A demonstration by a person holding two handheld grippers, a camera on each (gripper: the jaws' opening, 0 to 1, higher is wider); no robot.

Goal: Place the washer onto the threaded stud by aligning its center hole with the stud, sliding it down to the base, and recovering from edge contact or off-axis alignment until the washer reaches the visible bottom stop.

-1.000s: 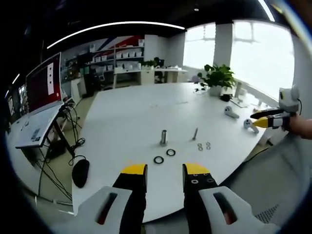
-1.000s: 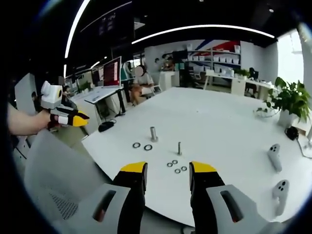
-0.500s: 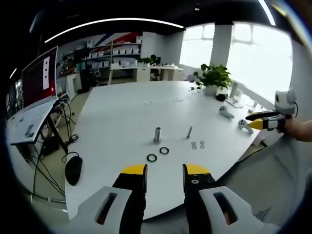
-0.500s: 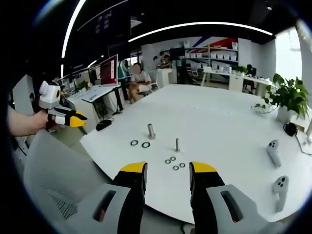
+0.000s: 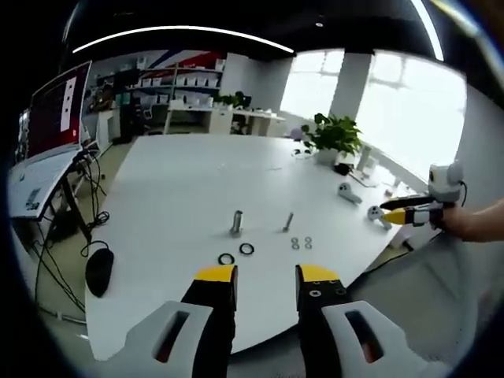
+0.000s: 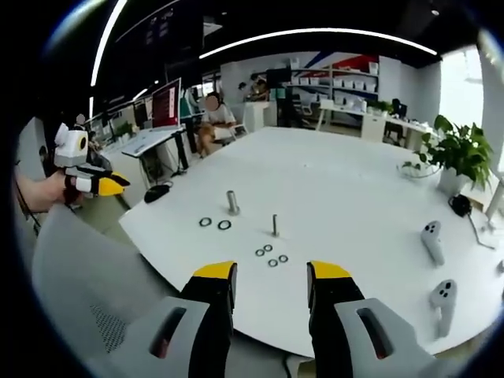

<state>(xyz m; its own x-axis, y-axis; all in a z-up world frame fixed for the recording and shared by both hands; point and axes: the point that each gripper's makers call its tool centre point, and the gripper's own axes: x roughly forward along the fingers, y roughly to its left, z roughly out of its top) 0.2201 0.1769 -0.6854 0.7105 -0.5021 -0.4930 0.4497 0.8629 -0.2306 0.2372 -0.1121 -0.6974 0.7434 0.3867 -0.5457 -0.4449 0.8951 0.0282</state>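
1. White tabletop carries every part; both grippers hover off its near edge, so the job looks unstarted.
2. Left gripper and right gripper each have yellow-tipped jaws spread apart, holding nothing.
3. Two upright posts: a thicker stud and a thin threaded stud, set apart from each other.
4. Two dark rings lie just beside the thicker stud.
5. The right gripper view shows four small washers clustered near the thin stud; the left gripper view resolves fewer.
6. Likely next: reach in, pinch one washer by its edge, lift it over a stud.
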